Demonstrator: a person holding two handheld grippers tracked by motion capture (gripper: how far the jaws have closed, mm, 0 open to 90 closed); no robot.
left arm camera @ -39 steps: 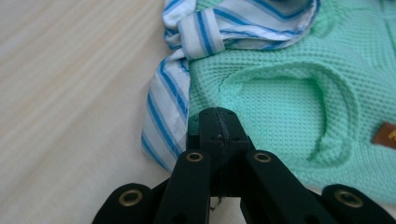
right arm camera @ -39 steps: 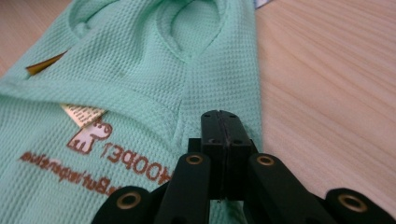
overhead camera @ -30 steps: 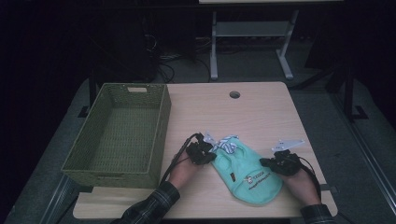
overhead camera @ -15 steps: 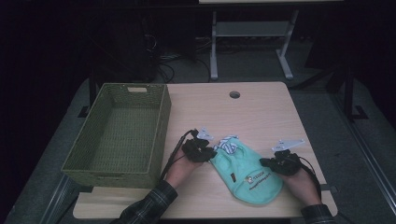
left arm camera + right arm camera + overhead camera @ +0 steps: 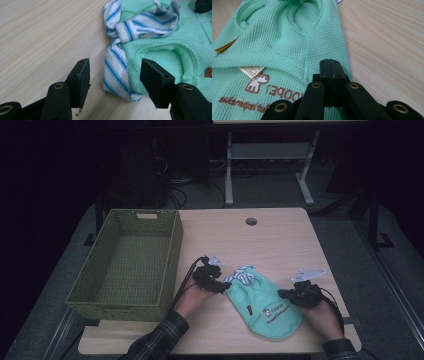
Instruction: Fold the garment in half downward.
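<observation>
A mint-green waffle-knit pet garment [image 5: 265, 305] with a brown printed logo lies flat on the wooden table [image 5: 270, 240], its blue-and-white striped collar [image 5: 242, 275] toward the far left. My left gripper [image 5: 222, 281] is at that collar. In the left gripper view it [image 5: 115, 67] is open, its jaws standing either side of the collar's lower end [image 5: 117, 80] without touching it. My right gripper [image 5: 286, 294] rests at the garment's right edge. In the right gripper view it [image 5: 331, 63] is shut, lying over the green cloth [image 5: 274, 37], with no cloth visible between the jaws.
An empty green woven basket [image 5: 172, 250] stands on the table's left side, close to my left hand. A round cable hole [image 5: 251, 221] sits near the far edge. A metal stand [image 5: 267, 165] and cables are on the dark floor beyond.
My left gripper has crept slightly forward toward the striped collar. The right gripper and the garment have stayed where they were.
</observation>
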